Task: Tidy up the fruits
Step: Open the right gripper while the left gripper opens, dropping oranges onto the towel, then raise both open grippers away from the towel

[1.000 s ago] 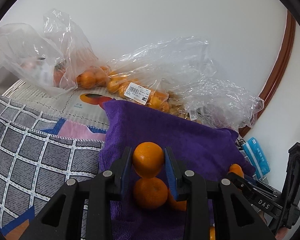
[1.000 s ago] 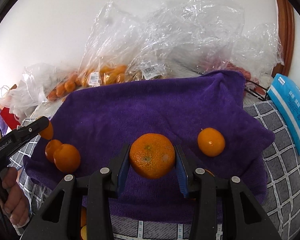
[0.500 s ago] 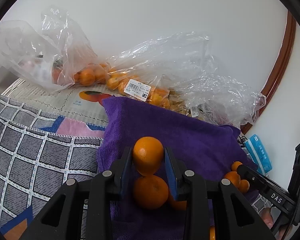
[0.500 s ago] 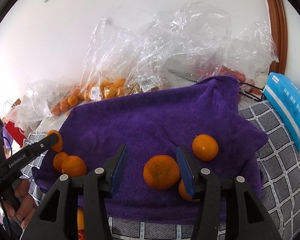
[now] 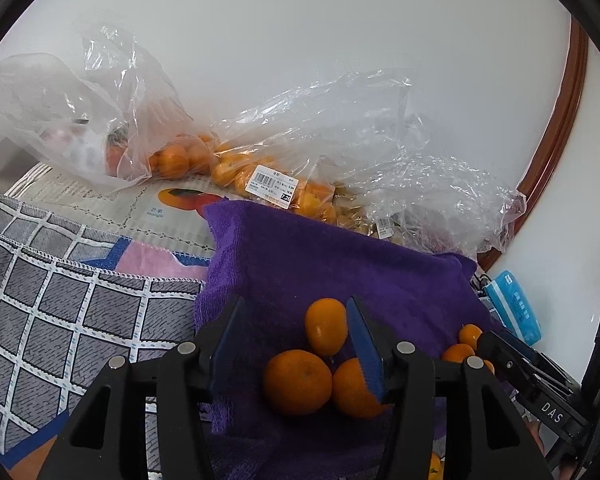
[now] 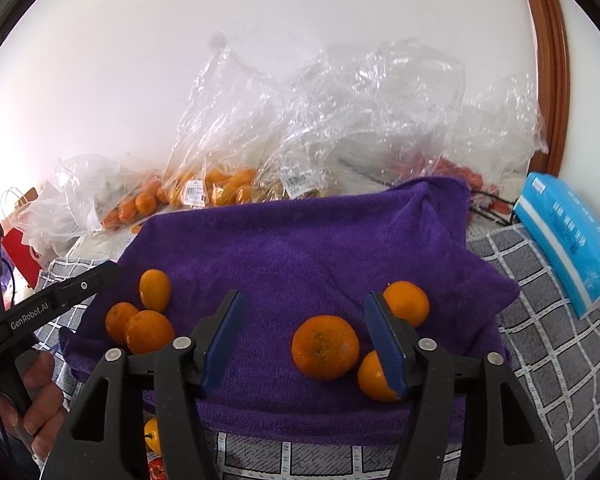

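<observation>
In the left wrist view my left gripper [image 5: 296, 312] has its jaws opening. A small orange [image 5: 326, 326] lies between them beside the right pad, well clear of the left pad, resting on two more oranges [image 5: 298, 382] on the purple towel [image 5: 340, 264]. My right gripper [image 6: 305, 304] is opening too; a larger orange [image 6: 325, 347] sits on the purple towel [image 6: 300, 248] between its fingers, untouched. Two other oranges [image 6: 406, 303] lie by its right finger. A trio of oranges [image 6: 149, 332] sits at the towel's left, next to the left gripper's tip [image 6: 100, 276].
Clear plastic bags of oranges [image 5: 236, 168] and crumpled bags [image 6: 360, 120] line the wall behind the towel. A blue tissue pack [image 6: 568, 236] lies to the right on the grey checked cloth [image 5: 60, 320]. A person's hand [image 6: 36, 392] holds the left gripper.
Both grippers have opened and let go of their oranges. The left one's orange has settled lower against the two beneath it; the right one's orange now lies on the towel.
</observation>
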The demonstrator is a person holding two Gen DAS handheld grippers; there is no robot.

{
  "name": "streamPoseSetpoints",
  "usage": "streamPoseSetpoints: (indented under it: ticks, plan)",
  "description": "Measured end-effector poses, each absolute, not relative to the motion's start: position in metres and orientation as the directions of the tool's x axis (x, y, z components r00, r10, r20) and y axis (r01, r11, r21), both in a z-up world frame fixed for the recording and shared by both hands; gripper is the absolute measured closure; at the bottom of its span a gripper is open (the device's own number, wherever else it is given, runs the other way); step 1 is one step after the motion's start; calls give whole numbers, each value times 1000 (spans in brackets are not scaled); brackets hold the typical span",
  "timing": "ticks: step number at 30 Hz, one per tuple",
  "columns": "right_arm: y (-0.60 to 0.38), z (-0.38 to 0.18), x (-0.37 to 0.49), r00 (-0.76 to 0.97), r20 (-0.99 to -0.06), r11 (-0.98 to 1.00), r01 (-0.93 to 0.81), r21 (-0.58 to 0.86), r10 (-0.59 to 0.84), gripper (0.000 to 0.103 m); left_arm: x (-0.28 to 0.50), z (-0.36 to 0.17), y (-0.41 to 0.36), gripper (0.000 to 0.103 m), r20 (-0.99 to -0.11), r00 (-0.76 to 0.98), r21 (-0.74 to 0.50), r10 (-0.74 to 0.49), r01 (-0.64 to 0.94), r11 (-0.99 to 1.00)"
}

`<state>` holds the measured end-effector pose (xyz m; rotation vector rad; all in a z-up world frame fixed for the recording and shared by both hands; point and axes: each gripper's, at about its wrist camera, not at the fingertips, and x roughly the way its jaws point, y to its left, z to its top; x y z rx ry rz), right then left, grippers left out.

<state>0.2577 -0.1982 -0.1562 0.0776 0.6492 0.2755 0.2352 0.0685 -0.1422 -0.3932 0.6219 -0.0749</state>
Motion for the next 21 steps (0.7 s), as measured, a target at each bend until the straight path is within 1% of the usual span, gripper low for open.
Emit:
streamPoseSetpoints:
  ticks: [2,5,7,11,14,16,19,21]
  plan:
    - [-197,-155,255,770,-581,964,-223,144,265,39,230,-138,68,53,-535,827,-378,-174,-51,924]
    - [-193,-151,253,765,-595,969,-208,132,245,39,217,-126,64,53,-479,866,-349,-145,-36,937]
    - [-193,-146,247,768,-592,969,-203,140,246,39,213,-117,62,53,-465,873,-336,-149,-18,942]
    - [-198,-129,229,764,-596,969,-186,164,248,39,204,-100,56,53,-488,861,-304,-141,-16,952]
    - [-200,-114,210,773,-597,977,-180,118,215,39,192,-91,50,53,-508,848,-294,-151,-6,956]
    - [-201,-106,198,786,-592,983,-161,86,180,39,181,-86,44,53,-527,838,-261,-139,-4,965]
    - [-206,-97,178,798,-578,985,-140,99,171,33,162,-84,41,53,-539,831,-234,-141,13,972]
    - [-209,-96,167,785,-591,983,-143,114,183,32,150,-86,41,53,-555,815,-241,-163,30,970]
